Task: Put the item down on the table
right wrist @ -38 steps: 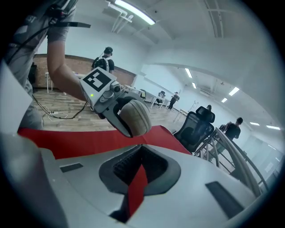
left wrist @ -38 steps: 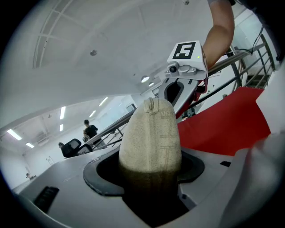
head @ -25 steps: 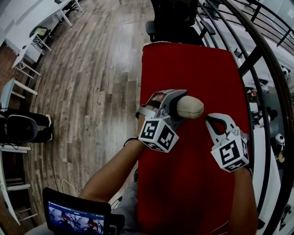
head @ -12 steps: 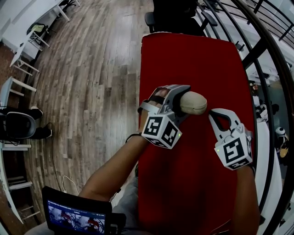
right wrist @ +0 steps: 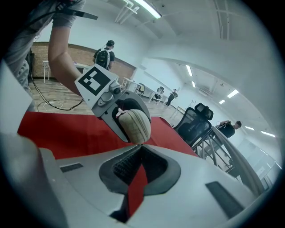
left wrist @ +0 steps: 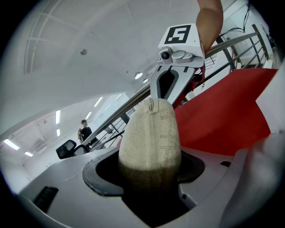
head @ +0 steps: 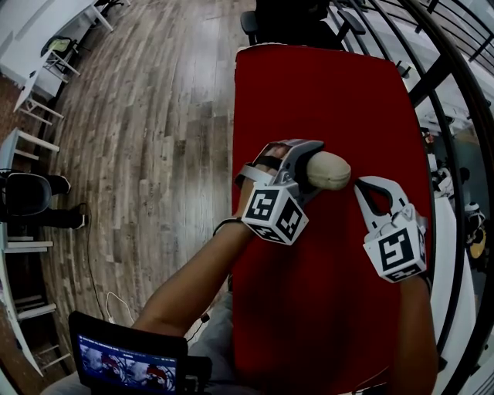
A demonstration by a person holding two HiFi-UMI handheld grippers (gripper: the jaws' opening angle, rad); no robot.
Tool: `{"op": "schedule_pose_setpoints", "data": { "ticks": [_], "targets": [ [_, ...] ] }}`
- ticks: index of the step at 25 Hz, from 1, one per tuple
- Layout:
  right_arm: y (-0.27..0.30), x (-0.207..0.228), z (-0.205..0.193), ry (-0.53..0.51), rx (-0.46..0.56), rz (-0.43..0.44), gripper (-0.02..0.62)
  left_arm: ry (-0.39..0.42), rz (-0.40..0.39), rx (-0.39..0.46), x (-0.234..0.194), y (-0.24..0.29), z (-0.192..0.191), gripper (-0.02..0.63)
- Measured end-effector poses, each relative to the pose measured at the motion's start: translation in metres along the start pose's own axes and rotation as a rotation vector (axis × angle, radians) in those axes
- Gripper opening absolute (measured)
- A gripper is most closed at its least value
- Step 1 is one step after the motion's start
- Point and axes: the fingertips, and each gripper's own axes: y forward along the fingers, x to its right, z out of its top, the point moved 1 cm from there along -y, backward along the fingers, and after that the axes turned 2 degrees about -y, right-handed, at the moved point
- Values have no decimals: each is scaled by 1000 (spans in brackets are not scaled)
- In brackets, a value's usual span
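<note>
Currently the carry step is in hand. Above the red desk (head: 324,85), the left claw (head: 306,165) is clamped on the beige pouch (head: 330,171), which appears clear of the surface. The likely next move is to lower the pouch until it rests, then spread the jaws. The right claw (head: 361,187) is empty, jaws together. No container is in view.

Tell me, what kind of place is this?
Probably an open-plan office or lab: white desks stand on a wood-plank floor, a black office chair sits past the red table, and a black railing runs alongside.
</note>
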Motion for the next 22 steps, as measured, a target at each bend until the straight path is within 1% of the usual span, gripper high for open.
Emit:
{"op": "schedule_pose_setpoints", "data": {
  "ticks": [9, 17, 22],
  "targets": [
    [-5, 0, -2, 1, -11, -25, 2, -13, -54, 8, 12, 4, 0, 310],
    [-7, 2, -4, 2, -17, -40, 2, -33, -91, 32, 16, 9, 5, 354],
    [-7, 2, -7, 12, -20, -39, 2, -46, -103, 36, 17, 10, 4, 359]
  ]
}}
